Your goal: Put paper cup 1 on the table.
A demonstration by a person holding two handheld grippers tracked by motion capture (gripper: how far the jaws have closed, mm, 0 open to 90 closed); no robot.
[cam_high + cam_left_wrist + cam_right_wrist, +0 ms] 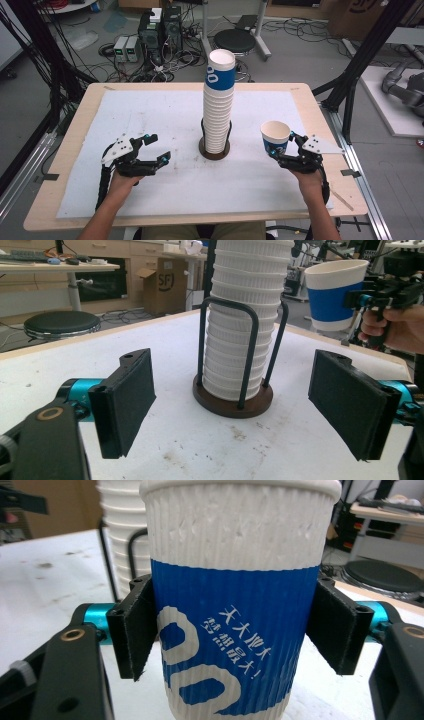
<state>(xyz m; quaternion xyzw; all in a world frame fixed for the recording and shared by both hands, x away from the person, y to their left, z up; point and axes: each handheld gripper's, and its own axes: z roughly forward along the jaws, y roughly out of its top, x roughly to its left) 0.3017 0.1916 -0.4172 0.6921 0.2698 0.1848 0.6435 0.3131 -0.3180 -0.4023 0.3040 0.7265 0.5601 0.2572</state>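
Two black handheld grippers, left gripper (159,148) and right gripper (283,150). Flat black foam-faced pads (131,400) on the jaws, teal anodised joints behind, grey three-cornered plate on top, black cable trailing back. Bare forearms, sleeveless.

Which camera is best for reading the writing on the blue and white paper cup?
The right gripper view: the ribbed blue and white paper cup is close, its white lettering legible, clamped between the right gripper pads. The high view shows it small; the left gripper view shows its side, without writing.
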